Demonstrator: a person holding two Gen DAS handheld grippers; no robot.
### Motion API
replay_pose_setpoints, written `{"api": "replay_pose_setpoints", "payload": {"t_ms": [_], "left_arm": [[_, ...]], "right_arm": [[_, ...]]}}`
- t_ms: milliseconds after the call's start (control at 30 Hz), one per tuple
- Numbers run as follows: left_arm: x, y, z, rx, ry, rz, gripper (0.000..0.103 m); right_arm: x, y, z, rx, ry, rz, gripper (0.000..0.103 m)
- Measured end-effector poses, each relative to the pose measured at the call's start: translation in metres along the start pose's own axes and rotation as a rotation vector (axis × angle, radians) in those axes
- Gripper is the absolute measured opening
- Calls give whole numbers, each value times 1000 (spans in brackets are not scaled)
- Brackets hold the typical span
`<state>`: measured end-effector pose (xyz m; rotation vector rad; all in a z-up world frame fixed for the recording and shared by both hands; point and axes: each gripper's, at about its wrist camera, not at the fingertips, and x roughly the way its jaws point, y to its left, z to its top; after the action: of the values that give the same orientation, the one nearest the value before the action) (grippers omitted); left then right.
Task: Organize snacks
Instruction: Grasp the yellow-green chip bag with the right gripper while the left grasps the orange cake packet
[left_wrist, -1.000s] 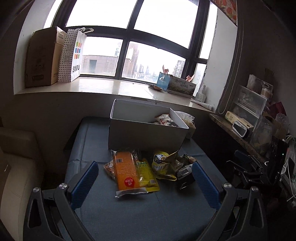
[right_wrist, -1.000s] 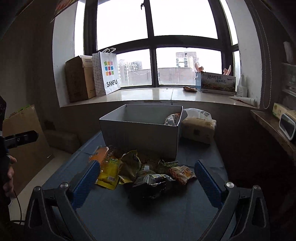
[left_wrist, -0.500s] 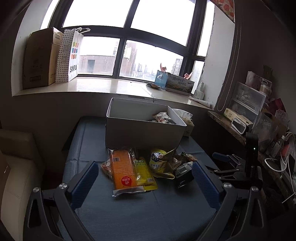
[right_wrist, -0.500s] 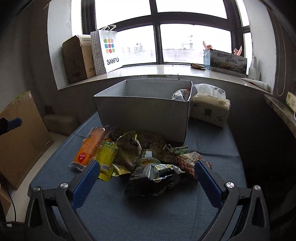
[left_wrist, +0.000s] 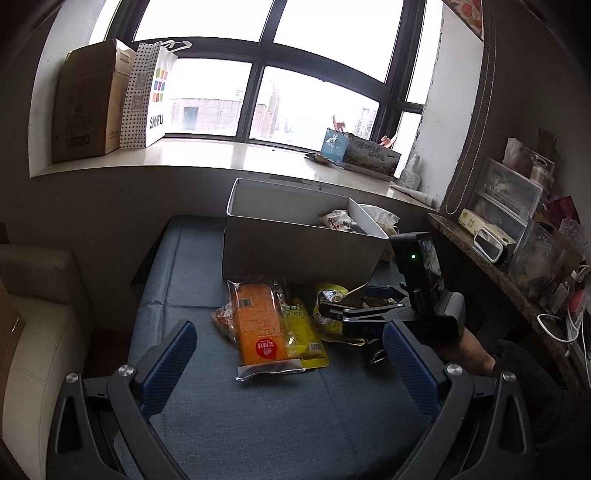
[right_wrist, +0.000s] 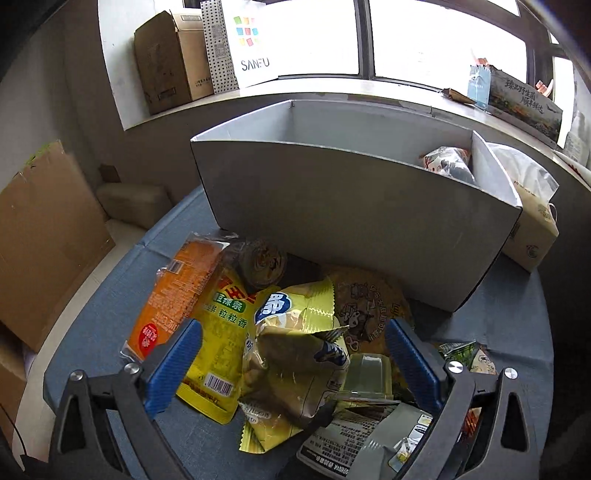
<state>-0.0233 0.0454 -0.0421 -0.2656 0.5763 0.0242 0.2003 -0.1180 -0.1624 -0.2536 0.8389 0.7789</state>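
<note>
A pile of snack packs lies on the blue table in front of a white box (left_wrist: 295, 251) (right_wrist: 369, 206). An orange pack (left_wrist: 260, 325) (right_wrist: 173, 291) and a yellow pack (left_wrist: 304, 336) (right_wrist: 221, 332) lie at the left of the pile. A crumpled yellow bag (right_wrist: 295, 354) lies in the middle. One snack (left_wrist: 338, 219) (right_wrist: 447, 164) lies in the box's right end. My left gripper (left_wrist: 288, 365) is open and empty, before the pile. My right gripper (right_wrist: 295, 365) is open, low over the crumpled bag, its jaws either side; it also shows in the left wrist view (left_wrist: 343, 314).
A tissue pack (right_wrist: 532, 236) lies right of the box. The windowsill holds a cardboard box (left_wrist: 88, 107), a dotted paper bag (left_wrist: 149, 96) and a printed carton (left_wrist: 369, 157). A cluttered shelf (left_wrist: 509, 236) runs along the right. Cardboard (right_wrist: 40, 236) leans left of the table.
My right gripper has moved forward and down onto the pile, and has come into the left wrist view. The left gripper has shifted only slightly.
</note>
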Motion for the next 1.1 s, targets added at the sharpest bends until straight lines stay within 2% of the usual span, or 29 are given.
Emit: {"api": "replay_pose_setpoints", "payload": {"t_ms": [33, 67, 167, 400, 467, 533, 600, 733, 900, 967, 1000, 1067, 1100], "left_arm": [[1, 2, -1, -4, 4, 3, 103], [3, 4, -1, -11, 8, 7, 103], [8, 9, -4, -34, 21, 5, 103], [36, 12, -7, -39, 75, 11, 103], [52, 14, -7, -42, 113, 27, 103], [71, 17, -9, -45, 138, 18, 103], [96, 22, -11, -50, 197, 56, 103], [144, 26, -18, 21, 292, 125, 103], [183, 27, -26, 95, 347, 159, 102], [193, 31, -28, 96, 370, 172, 99], [196, 33, -31, 88, 379, 149, 78], [195, 42, -31, 22, 381, 110, 72], [191, 45, -30, -1, 376, 98, 64]], "right_arm": [[8, -1, -2, 4, 33, 14, 50], [10, -2, -4, 0, 34, -10, 51], [0, -5, -7, 12, 12, 34, 41], [-57, -5, -19, 2, -141, 38, 35], [-77, -7, -24, 16, -190, 52, 34], [-98, -6, -28, 8, -239, 29, 34], [-120, -8, -33, 19, -279, 34, 34], [-151, -7, -43, 24, -326, 38, 34], [-161, -12, -57, 55, -332, 47, 34], [-159, -12, -61, 59, -325, 51, 34], [-158, -12, -61, 58, -322, 54, 34], [-157, -9, -63, 48, -317, 49, 34], [-156, -8, -64, 41, -315, 44, 34]]}}
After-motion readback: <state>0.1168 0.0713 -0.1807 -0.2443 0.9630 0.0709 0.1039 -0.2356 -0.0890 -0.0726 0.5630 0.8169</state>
